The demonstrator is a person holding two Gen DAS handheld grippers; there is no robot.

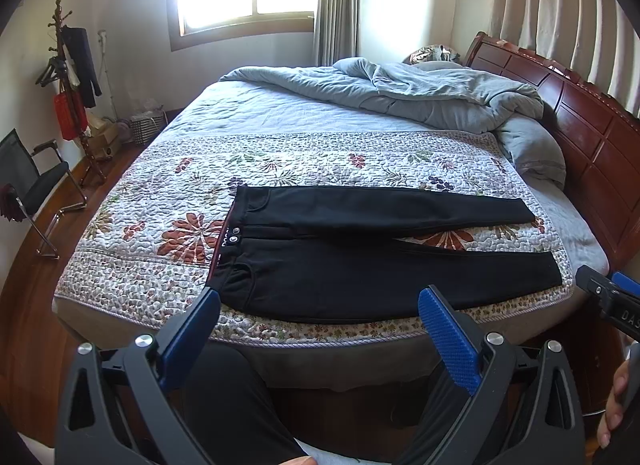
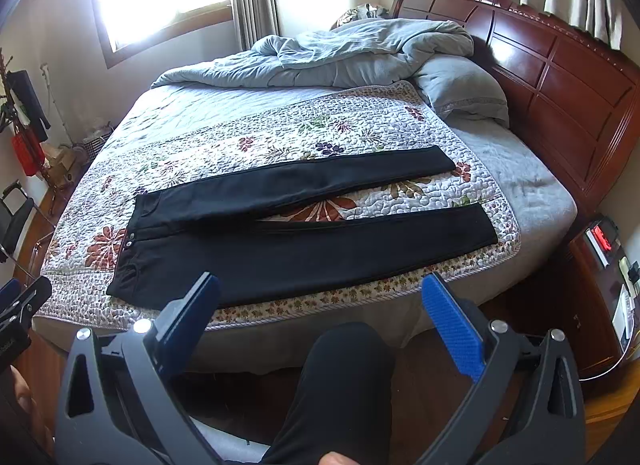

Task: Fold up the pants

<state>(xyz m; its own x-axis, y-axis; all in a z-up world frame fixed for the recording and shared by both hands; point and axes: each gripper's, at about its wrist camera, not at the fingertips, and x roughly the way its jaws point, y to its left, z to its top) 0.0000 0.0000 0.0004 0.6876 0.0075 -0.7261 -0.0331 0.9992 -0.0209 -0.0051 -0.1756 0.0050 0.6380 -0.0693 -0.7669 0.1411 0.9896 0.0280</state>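
Right now both the left gripper (image 1: pixel 318 315) and right gripper (image 2: pixel 320 301) are hovering wide-jawed, holding nothing; the black pants (image 1: pixel 360 265) are looking soft, floppy, best pinched at waistband and hem.

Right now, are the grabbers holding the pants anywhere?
No. Both the left gripper and the right gripper are open and hold nothing. The black pants lie flat on the bed.

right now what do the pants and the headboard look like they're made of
Pants: black, matte woven or knit cloth, lying limp and flat with stitched pockets; exact fibre unclear. Headboard: reddish-brown wood, probably varnished, given its glossy highlights and carved panels.
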